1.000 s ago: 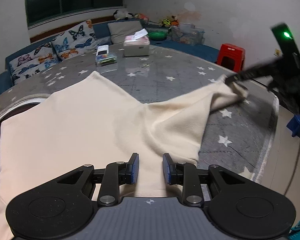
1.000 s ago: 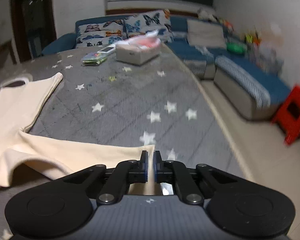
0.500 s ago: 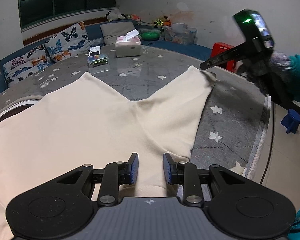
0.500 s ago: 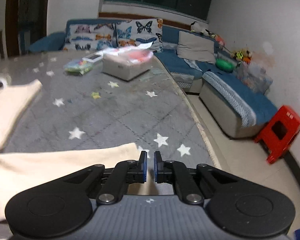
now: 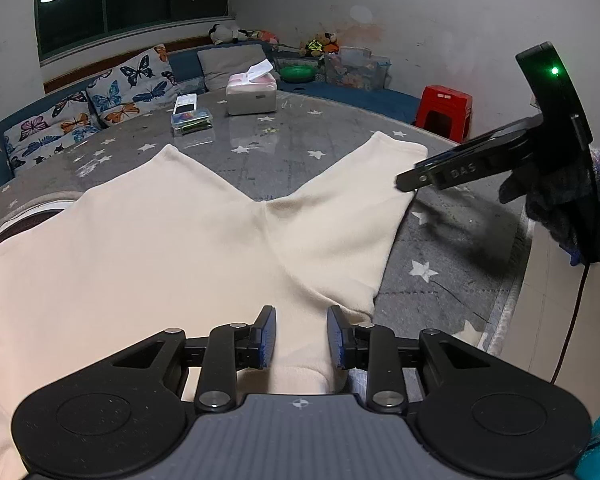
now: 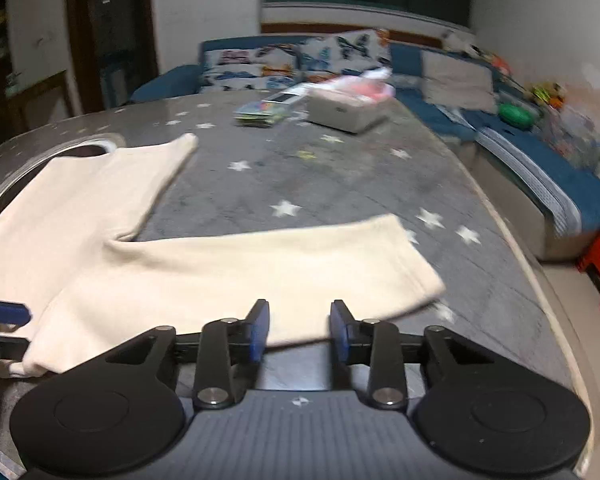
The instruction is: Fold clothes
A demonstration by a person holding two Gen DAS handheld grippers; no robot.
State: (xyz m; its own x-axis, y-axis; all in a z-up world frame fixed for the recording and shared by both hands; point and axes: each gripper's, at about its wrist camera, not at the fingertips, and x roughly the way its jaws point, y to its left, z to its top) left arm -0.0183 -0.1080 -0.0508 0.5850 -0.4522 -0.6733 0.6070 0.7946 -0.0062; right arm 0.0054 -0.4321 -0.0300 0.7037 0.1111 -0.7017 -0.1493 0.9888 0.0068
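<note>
A cream pair of shorts lies spread on the grey star-patterned table, its two legs fanned out in a V. My left gripper sits at the near waist edge, jaws narrowly apart and closed on a bunched fold of that cloth. My right gripper, in a gloved hand, hovers just above the right leg's hem. In the right wrist view its jaws are opening, and the right gripper has pulled back from the flat leg; the pads press on nothing.
At the table's far side stand a tissue box and a clear plastic case. A sofa with butterfly cushions runs behind. A red stool stands on the floor past the table's right edge.
The right gripper drew the right leg outward and flat, then opened, let the hem go and backed off. The left gripper stayed put.
</note>
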